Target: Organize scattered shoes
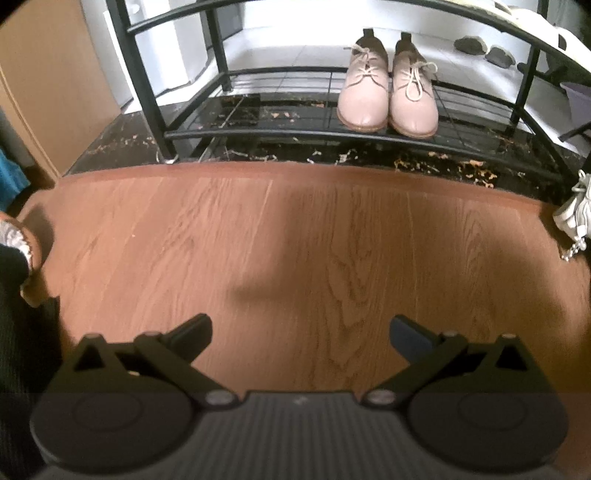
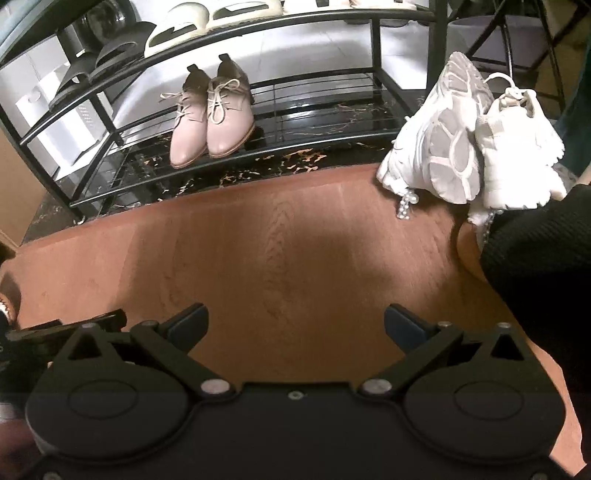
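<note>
A pair of pink lace-up shoes [image 1: 388, 99] stands side by side on the bottom shelf of a black metal shoe rack [image 1: 295, 134]; the pair also shows in the right wrist view [image 2: 212, 122]. Two white chunky sneakers [image 2: 476, 144] lie tumbled on the wooden floor at the right, one on its side with its sole showing; the edge of one shows in the left wrist view [image 1: 574, 214]. My left gripper [image 1: 301, 334] is open and empty above the bare floor. My right gripper [image 2: 295, 325] is open and empty, left of the sneakers.
Black sandals [image 2: 99, 70] and white slides [image 2: 207, 18] sit on the rack's upper shelf [image 2: 258, 20]. A black marble strip [image 1: 332, 155] runs under the rack. A dark-sleeved arm [image 2: 535, 258] is at right. A tan cabinet side [image 1: 48, 85] stands at left.
</note>
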{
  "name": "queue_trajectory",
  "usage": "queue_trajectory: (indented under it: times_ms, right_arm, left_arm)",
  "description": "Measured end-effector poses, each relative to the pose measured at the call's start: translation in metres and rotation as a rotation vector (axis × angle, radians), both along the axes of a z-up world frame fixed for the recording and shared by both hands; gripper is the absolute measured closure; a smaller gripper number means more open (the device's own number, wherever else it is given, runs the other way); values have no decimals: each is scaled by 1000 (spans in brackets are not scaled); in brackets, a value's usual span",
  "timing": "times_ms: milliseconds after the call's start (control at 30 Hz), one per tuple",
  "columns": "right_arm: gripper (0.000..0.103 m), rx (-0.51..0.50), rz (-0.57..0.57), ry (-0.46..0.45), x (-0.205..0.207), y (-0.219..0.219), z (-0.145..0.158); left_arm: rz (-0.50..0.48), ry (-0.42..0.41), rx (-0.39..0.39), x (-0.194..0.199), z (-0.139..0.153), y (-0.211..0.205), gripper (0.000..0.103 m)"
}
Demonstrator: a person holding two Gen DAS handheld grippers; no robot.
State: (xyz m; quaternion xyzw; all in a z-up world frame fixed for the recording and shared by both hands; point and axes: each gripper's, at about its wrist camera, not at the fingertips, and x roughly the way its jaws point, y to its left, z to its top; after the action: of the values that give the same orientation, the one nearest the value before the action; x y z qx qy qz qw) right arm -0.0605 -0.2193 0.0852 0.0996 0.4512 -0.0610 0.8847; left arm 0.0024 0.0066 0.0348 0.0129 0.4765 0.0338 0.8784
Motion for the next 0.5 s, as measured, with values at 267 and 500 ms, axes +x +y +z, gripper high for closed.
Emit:
queue_trajectory:
  times_ms: [267, 500]
  right_arm:
    - [0, -64, -7, -133, -6, 5, 9]
    - [0, -68, -6, -137, -5, 5, 9]
  left_arm:
    - [21, -131, -46, -7, 22, 8, 1]
    - [22, -175, -31, -8, 29, 14, 1]
